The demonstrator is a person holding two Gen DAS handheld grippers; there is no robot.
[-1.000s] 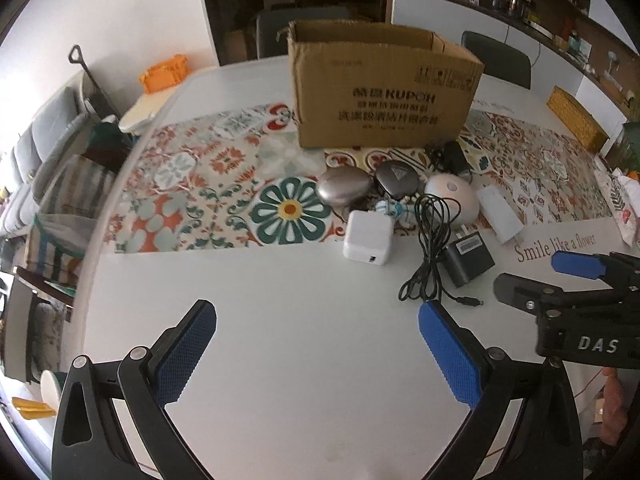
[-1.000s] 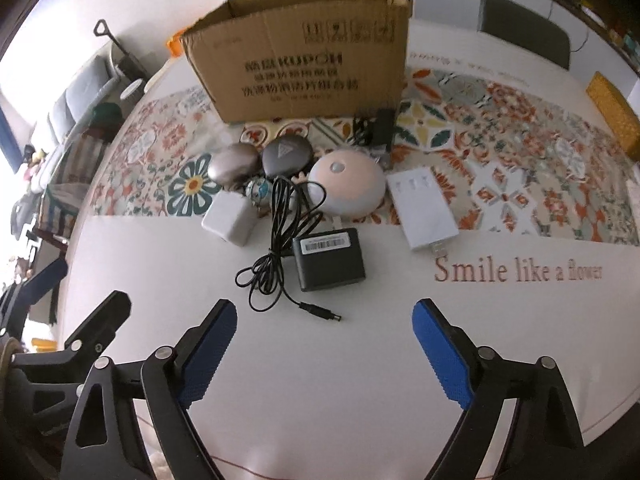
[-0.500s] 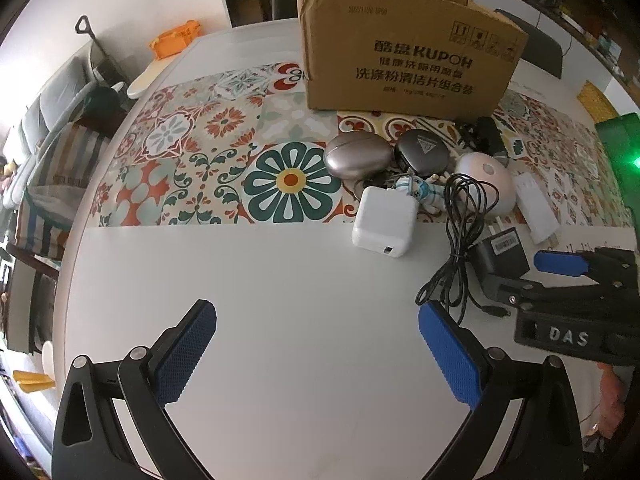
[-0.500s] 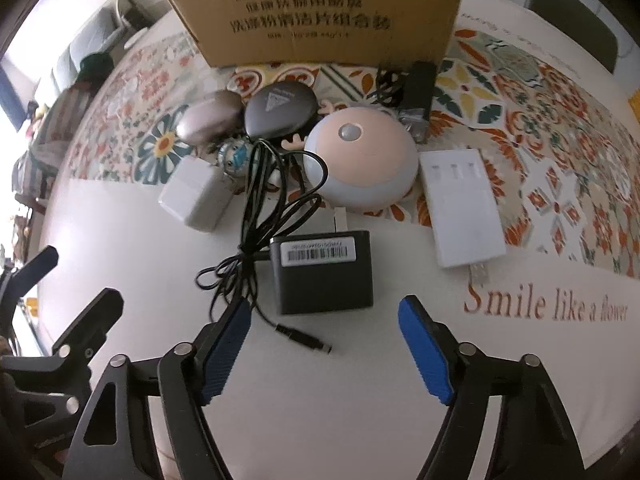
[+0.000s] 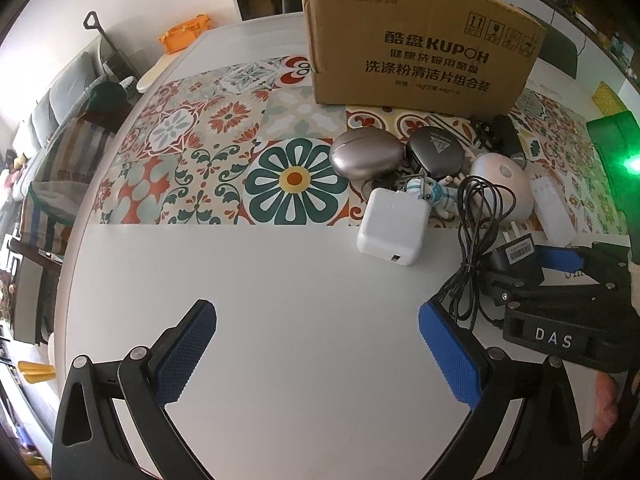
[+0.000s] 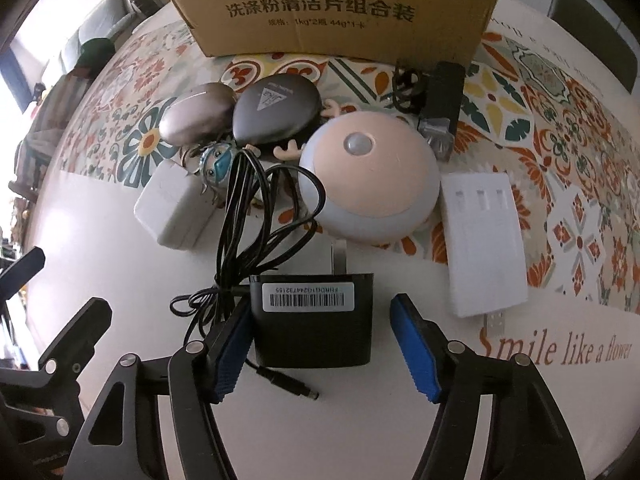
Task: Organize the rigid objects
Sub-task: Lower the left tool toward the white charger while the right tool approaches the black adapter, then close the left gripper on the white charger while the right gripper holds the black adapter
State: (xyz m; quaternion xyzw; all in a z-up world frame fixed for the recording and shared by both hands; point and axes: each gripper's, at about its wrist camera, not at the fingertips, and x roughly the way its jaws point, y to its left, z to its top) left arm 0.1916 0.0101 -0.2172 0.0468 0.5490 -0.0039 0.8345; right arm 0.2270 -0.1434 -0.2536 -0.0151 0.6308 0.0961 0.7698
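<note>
A black power adapter [image 6: 316, 320] with a barcode label and coiled black cable [image 6: 248, 216] lies on the white table. My right gripper [image 6: 322, 344] is open, its blue fingers on either side of the adapter, the left finger close to it. In the left wrist view the right gripper [image 5: 532, 272] straddles the adapter [image 5: 516, 252]. My left gripper [image 5: 316, 356] is open and empty over bare table. Behind lie a white charger [image 5: 392, 232], a silver case [image 5: 366, 152], a dark case [image 5: 436, 152], a round pink lamp [image 6: 368, 180], a white plug unit [image 6: 484, 236] and a small figurine [image 5: 430, 194].
An open brown cardboard box [image 5: 416, 48] stands on the patterned mat [image 5: 208, 152] behind the items. A black plug [image 6: 442, 100] lies by the box. Chairs and a sofa stand around the table.
My right gripper has moved forward and down until its fingers flank the black adapter. My left gripper has moved closer to the items and stays open.
</note>
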